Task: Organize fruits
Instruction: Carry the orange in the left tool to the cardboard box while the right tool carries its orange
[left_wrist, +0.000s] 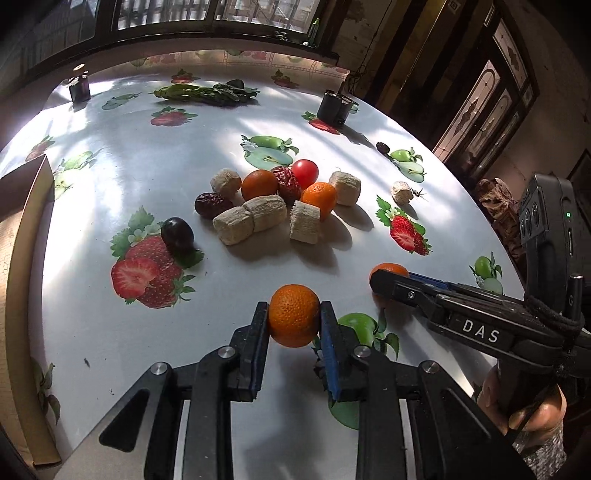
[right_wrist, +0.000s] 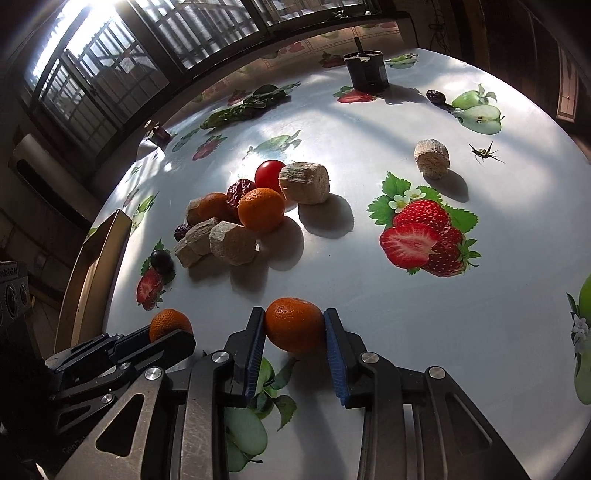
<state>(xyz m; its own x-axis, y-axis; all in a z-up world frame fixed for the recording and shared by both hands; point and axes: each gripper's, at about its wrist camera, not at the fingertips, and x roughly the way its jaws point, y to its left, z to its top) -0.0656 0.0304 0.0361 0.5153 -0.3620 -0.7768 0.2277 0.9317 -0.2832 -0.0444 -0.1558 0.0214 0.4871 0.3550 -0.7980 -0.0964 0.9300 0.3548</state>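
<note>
In the left wrist view, the left gripper is clenched on a small round orange mandarin at the lower centre of the frame, its blue-padded fingers pressing the fruit from both sides just above the white tabletop with its printed strawberries and apples. At the right of the same frame the right gripper reaches in from the side, grasping a second orange mandarin that shows only partly behind its black finger.

The right wrist view confirms this: the right gripper holds its mandarin at lower centre, while the left gripper sits at lower left with its own fruit.

The remaining pile lies toward the upper middle of both frames, ahead of both grippers: two more mandarins, a red cherry tomato, wrinkled red dates, pale fibrous cylinder chunks and a dark grape off to the left of the heap.

Both held fruits are round, so no long axis matters. What the next move likely turns on is where the mandarins get grouped; they sit side by side, close together, near the lower edge of each frame and well apart from the pile.
</note>
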